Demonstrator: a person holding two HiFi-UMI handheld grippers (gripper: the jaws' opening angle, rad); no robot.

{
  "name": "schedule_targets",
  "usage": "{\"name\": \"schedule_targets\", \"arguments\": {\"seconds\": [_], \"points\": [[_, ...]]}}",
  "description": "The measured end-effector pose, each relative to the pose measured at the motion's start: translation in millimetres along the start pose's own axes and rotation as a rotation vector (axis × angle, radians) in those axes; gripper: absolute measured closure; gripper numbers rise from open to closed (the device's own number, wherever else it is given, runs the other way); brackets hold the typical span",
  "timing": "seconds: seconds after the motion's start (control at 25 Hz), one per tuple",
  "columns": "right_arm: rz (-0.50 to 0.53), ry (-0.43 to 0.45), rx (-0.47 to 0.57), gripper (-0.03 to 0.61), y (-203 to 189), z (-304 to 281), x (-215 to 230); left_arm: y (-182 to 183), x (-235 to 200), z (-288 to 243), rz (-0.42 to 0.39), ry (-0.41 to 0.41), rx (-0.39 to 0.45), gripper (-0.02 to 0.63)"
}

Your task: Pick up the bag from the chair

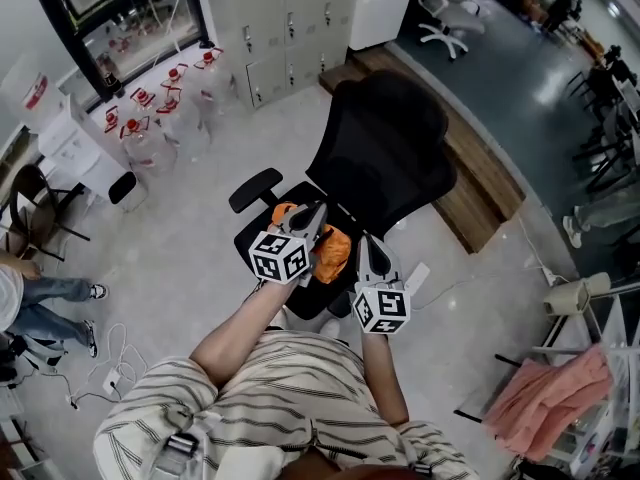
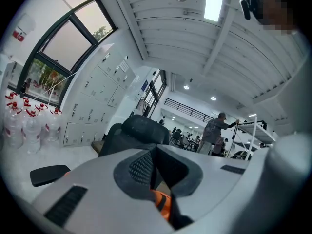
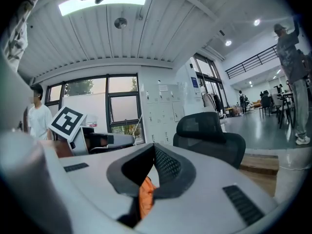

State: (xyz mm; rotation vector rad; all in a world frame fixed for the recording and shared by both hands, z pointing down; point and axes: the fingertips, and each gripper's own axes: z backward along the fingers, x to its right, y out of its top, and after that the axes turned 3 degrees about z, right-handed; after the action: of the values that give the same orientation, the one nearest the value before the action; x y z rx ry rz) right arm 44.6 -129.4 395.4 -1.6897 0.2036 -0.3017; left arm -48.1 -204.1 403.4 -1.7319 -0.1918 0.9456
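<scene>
An orange bag (image 1: 331, 252) hangs between my two grippers, just above the seat of a black mesh office chair (image 1: 385, 148). My left gripper (image 1: 311, 220) is shut on the bag's left side. In the left gripper view, orange fabric (image 2: 162, 204) shows under the closed jaws of the left gripper (image 2: 155, 152). My right gripper (image 1: 369, 245) is shut on the bag's right side. In the right gripper view, an orange fold (image 3: 145, 196) hangs below the met jaws of the right gripper (image 3: 154, 150). The chair back (image 3: 209, 130) stands ahead of both grippers, and the left gripper's marker cube (image 3: 67, 122) shows at the left.
The chair's armrest (image 1: 255, 190) sticks out to the left. Several water bottles (image 1: 160, 108) stand by grey lockers (image 1: 280, 28) at the back. A wooden step (image 1: 480, 178) runs behind the chair. A person's legs (image 1: 45, 303) and floor cables (image 1: 110, 368) are at the left, and a pink cloth (image 1: 550, 388) is at the right.
</scene>
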Motion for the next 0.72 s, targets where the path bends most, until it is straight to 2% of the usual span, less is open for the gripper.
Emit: {"name": "schedule_targets", "arguments": {"seconds": [0.32, 0.72], "points": [[-0.007, -0.004, 0.03, 0.566, 13, 0, 9, 8, 11, 4, 0.009, -0.013, 0.023, 0.591], [-0.016, 0.002, 0.054, 0.566, 21, 3, 17, 15, 30, 10, -0.039, -0.026, 0.05, 0.591]]}}
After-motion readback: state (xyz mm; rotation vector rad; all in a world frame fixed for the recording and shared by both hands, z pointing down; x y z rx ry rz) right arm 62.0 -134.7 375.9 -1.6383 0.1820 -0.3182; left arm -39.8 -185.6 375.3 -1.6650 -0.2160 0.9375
